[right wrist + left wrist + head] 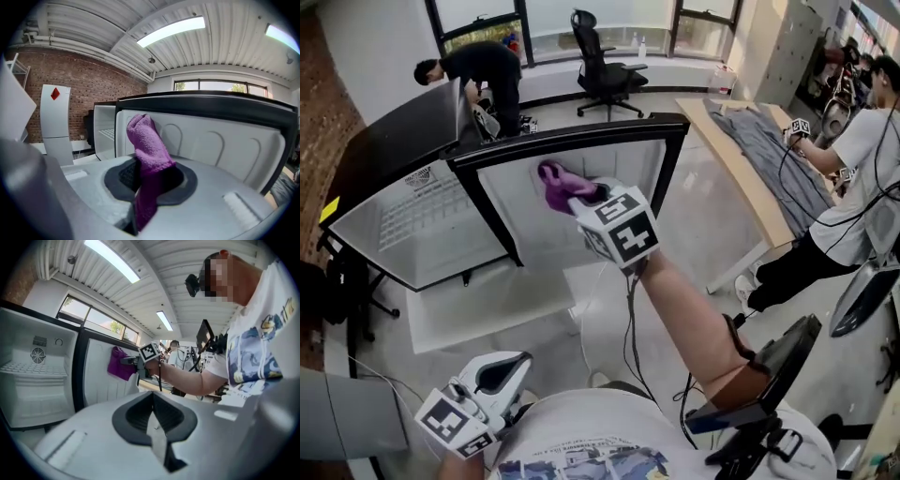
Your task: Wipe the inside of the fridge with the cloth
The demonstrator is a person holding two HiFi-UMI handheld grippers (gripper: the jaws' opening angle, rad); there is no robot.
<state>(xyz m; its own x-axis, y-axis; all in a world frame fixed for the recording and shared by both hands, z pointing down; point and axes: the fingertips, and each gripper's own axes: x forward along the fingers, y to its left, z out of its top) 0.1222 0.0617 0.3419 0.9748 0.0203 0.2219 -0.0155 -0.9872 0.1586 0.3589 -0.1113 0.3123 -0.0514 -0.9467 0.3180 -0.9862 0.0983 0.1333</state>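
**Carefully now: cloth pinched by one end, close to the fridge door**

We see the main risk in the grip itself. The right gripper [581,195] has its jaws clamped on the purple cloth [555,180], but only on a narrow part of it. In the right gripper view the fabric runs down through the gap between the fingers [124,173], and a bunched lobe stands up above them, towards the fridge door [534,225]. We judge that once that loose lobe drags across the door's white liner, friction could pull the cloth through the jaws or roll it into a wad. The hard fingertips would then scrape the plastic instead of the fabric.

A second risk is aim. The cloth sits just in front of the door's inner face, near its upper black edge. We cannot tell whether it touches the liner. The open compartment [408,220] lies beside the door, to its left, so a stroke from here would clean the door and leave the shelves untouched.

The cable hanging below the right arm, on the near side of the door, could snag on a long sweep.

The left gripper [502,373] is well back from the door, close to the person's body, with its jaws together on nothing, so it offers no bracing if the door swings.
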